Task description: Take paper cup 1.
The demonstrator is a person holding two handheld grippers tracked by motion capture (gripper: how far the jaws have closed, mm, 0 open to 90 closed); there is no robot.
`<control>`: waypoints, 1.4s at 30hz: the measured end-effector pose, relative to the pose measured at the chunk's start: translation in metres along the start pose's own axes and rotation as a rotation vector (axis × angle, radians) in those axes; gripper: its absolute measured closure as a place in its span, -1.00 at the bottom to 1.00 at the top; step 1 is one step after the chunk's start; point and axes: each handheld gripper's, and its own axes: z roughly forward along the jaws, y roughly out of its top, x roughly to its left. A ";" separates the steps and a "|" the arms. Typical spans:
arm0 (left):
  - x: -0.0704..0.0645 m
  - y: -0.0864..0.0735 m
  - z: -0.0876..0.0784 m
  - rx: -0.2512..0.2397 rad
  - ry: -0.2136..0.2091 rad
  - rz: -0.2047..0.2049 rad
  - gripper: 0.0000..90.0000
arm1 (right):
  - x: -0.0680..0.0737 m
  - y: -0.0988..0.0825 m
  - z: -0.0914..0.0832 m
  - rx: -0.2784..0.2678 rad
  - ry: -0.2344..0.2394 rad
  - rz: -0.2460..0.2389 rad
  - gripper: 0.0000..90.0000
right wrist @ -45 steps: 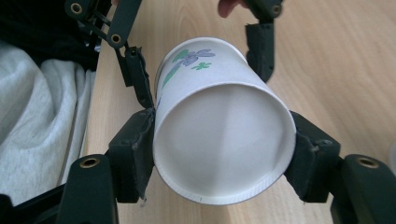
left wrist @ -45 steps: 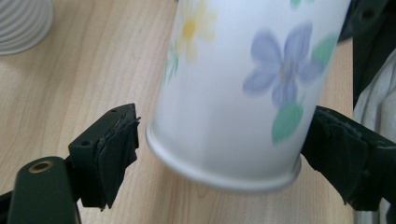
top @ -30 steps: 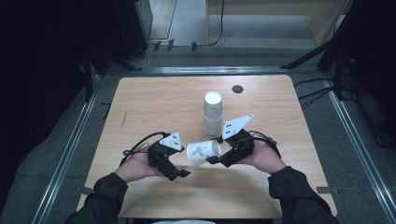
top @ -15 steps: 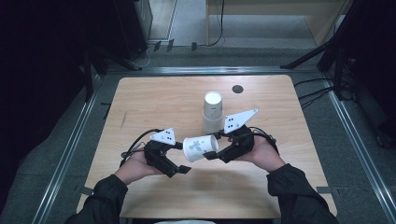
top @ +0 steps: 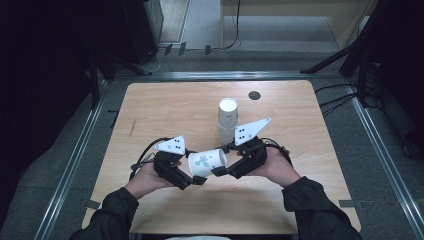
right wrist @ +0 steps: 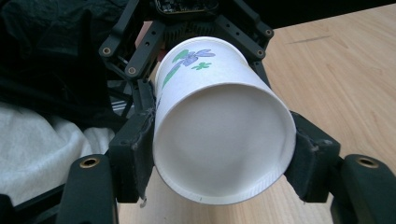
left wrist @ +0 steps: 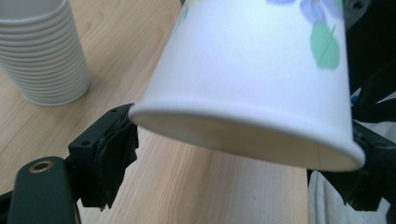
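A white paper cup (top: 206, 162) with a flower print lies level in the air between both grippers, above the table's near half. My right gripper (top: 222, 167) is shut on its base end, with pads pressing both sides of the cup (right wrist: 219, 135). My left gripper (top: 192, 172) reaches around the open mouth end. Its jaws have just been closing with the cup (left wrist: 257, 70) between them, and both pads now touch the rim. A stack of white cups (top: 227, 120) stands upside down behind the grippers.
The wooden table (top: 165, 110) is bare around the stack, apart from a small dark disc (top: 254, 95) near the far edge. Metal rails run along both sides of the table. The person's sleeves come in from the bottom edge.
The right gripper has carried the cup leftwards to the left gripper. The left gripper's jaws now sit around the cup's mouth end, narrower than before.
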 end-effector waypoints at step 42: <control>0.014 -0.001 0.009 0.216 0.048 0.017 -0.50 | 0.001 -0.019 0.004 0.129 -0.095 -0.019 -0.45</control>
